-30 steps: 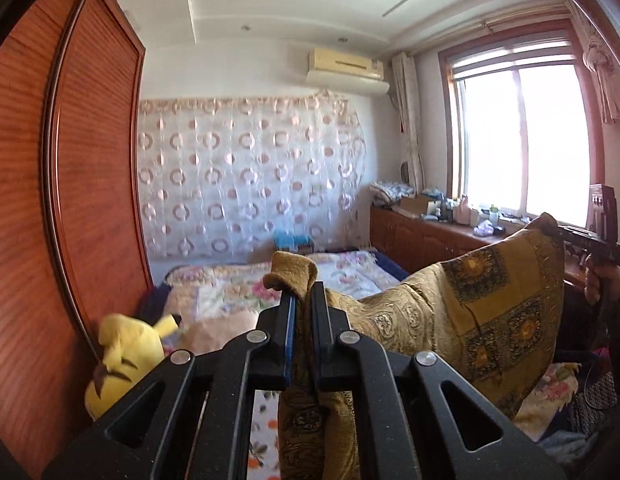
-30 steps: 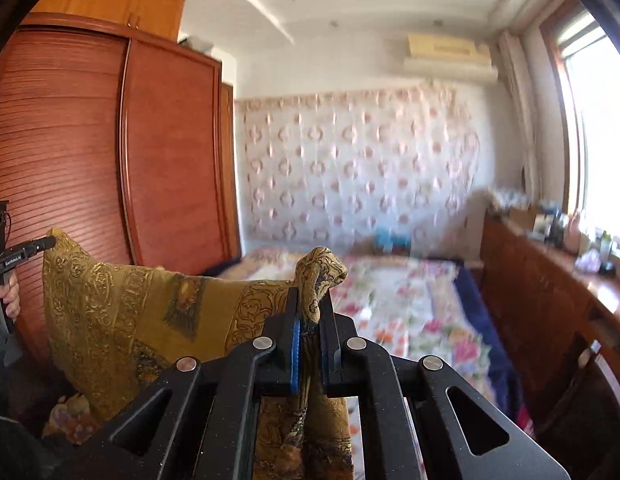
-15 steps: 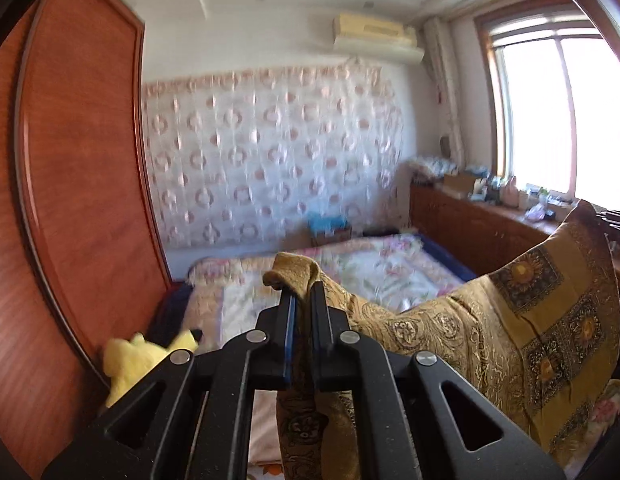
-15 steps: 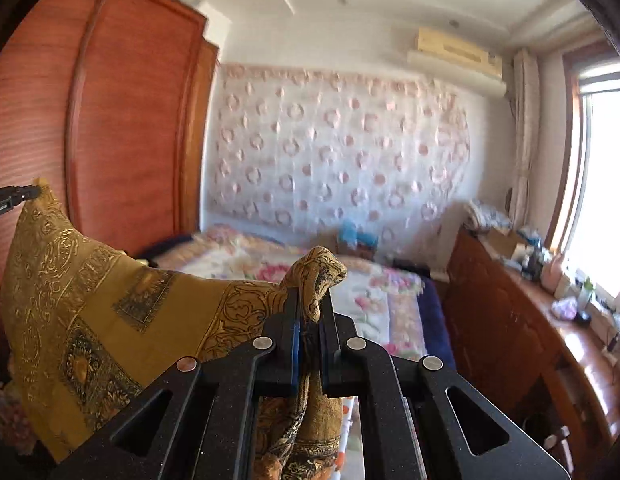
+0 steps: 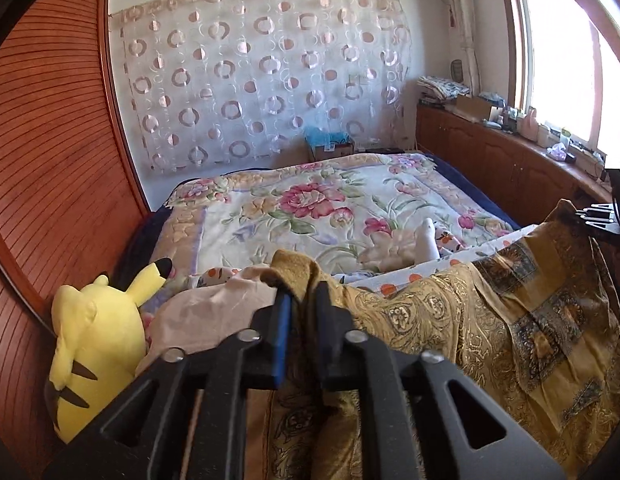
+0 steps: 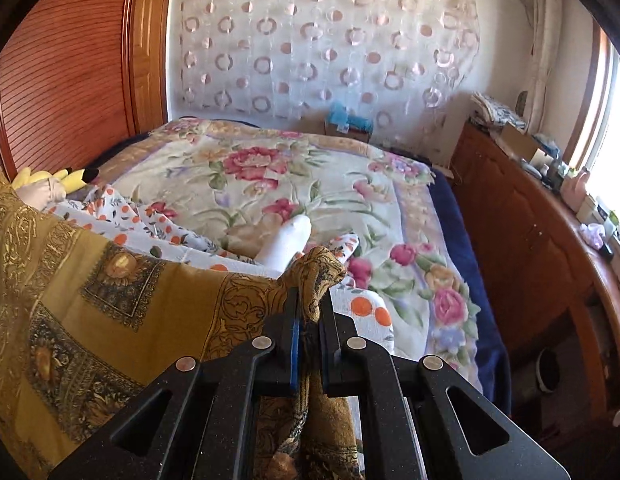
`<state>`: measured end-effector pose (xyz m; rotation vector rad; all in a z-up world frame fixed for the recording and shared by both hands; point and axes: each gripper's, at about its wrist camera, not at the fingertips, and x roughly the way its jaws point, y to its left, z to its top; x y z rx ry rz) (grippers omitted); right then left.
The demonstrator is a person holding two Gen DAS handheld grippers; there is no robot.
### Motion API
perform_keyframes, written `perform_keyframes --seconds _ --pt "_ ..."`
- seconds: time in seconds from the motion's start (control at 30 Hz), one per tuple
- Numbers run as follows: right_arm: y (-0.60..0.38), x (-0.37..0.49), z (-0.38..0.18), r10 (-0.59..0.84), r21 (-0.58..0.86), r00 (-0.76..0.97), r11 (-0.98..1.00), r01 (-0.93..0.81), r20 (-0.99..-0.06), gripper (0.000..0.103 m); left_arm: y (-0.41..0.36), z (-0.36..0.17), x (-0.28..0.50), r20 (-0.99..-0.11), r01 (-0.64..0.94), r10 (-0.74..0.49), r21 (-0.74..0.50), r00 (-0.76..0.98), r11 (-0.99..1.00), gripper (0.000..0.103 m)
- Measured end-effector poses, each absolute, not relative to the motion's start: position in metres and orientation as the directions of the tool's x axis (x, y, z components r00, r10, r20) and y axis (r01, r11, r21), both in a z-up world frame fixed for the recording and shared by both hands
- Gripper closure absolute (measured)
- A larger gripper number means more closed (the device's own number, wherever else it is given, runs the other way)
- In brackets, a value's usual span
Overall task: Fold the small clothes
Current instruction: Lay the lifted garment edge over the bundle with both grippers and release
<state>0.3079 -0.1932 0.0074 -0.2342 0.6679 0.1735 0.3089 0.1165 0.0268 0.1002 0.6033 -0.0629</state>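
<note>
Bed (image 5: 310, 208) filled most of both views by then, where a second before the wardrobe, the ceiling and the air conditioner had taken up the frame; both tools had tipped down from near level to look over the flowered quilt. The wardrobe (image 5: 49, 152) stood along the left side, the patterned curtain (image 5: 261, 80) hung behind the head of the bed, and the low cabinet (image 6: 522, 216) ran under the window on the right.

The gold scarf (image 5: 510, 320), earlier held high and stretched against the far wall, had come down with the tools and hung lower, spread between them just above the near end of the bed. A white cloth with orange dots (image 6: 149, 224) lay on the quilt just behind it, and a white sock (image 6: 285, 244) rested beyond that. The yellow plush toy (image 5: 93, 336) sat against the wardrobe at the left, with a pale pink garment (image 5: 205, 308) beside it.

The left gripper (image 5: 299, 304) had its fingers pressed together on one bunched corner of the scarf, which stuck up past the tips and trailed down between them. The right gripper (image 6: 310, 304) pinched the opposite corner the same way, a knot of fabric poking out above its tips. The scarf's top edge sagged from one tool to the other, and the right tool's black tip showed at the far right of the left view.
</note>
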Motion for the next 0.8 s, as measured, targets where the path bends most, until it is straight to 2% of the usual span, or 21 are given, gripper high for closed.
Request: perform_keyframes --seconds 0.1,0.13,0.17,0.23,0.27,0.3,0.33,0.43,0.6,0.8 --pt "-0.205 0.316 0.015 0.078 -0.149 0.761 0.963 -0.225 -0.644 0.096 0.118 0.028 0.305 -0.570 0.109 -0.041 0.085 0.820 0.990 0.058" --pt "-0.215 0.313 0.022 0.080 -0.140 0.756 0.965 -0.222 -0.649 0.095 0.117 0.030 0.306 -0.573 0.112 -0.044 0.084 0.818 0.990 0.057" --pt "-0.219 0.314 0.025 0.085 -0.127 0.750 0.967 -0.220 -0.656 0.091 0.117 0.030 0.307 -0.580 0.109 -0.040 0.085 0.814 0.990 0.055" --pt "-0.227 0.317 0.023 0.075 -0.118 0.747 0.972 -0.202 -0.661 0.075 0.117 0.031 0.300 -0.588 0.115 -0.042 0.087 0.808 0.990 0.045" --pt "-0.228 0.314 0.024 0.074 -0.115 0.749 0.974 -0.197 -0.659 0.071 0.115 0.033 0.295 -0.587 0.124 -0.051 0.086 0.808 0.989 0.034" --pt "-0.228 0.312 0.023 0.077 -0.112 0.750 0.974 -0.198 -0.657 0.060 0.114 0.033 0.289 -0.585 0.139 -0.066 0.080 0.808 0.987 0.029" --pt "-0.229 0.306 0.024 0.081 -0.111 0.751 0.973 -0.201 -0.655 0.054 0.113 0.032 0.282 -0.595 0.160 -0.087 0.072 0.799 0.984 0.028" --pt "-0.230 0.285 0.025 0.074 -0.123 0.746 0.971 -0.205 -0.662 0.054 0.106 0.027 0.260 -0.611 0.189 -0.115 0.059 0.784 0.980 0.027" --pt "-0.240 0.245 0.027 0.115 -0.065 0.751 0.976 -0.206 -0.650 0.054 0.096 0.016 0.221 -0.620 0.216 -0.167 0.005 0.766 0.976 0.027" --pt "-0.249 0.201 0.022 0.157 -0.030 0.737 0.972 -0.234 -0.657 0.054 0.088 0.008 0.184 -0.618 0.212 -0.178 -0.018 0.765 0.977 0.027"
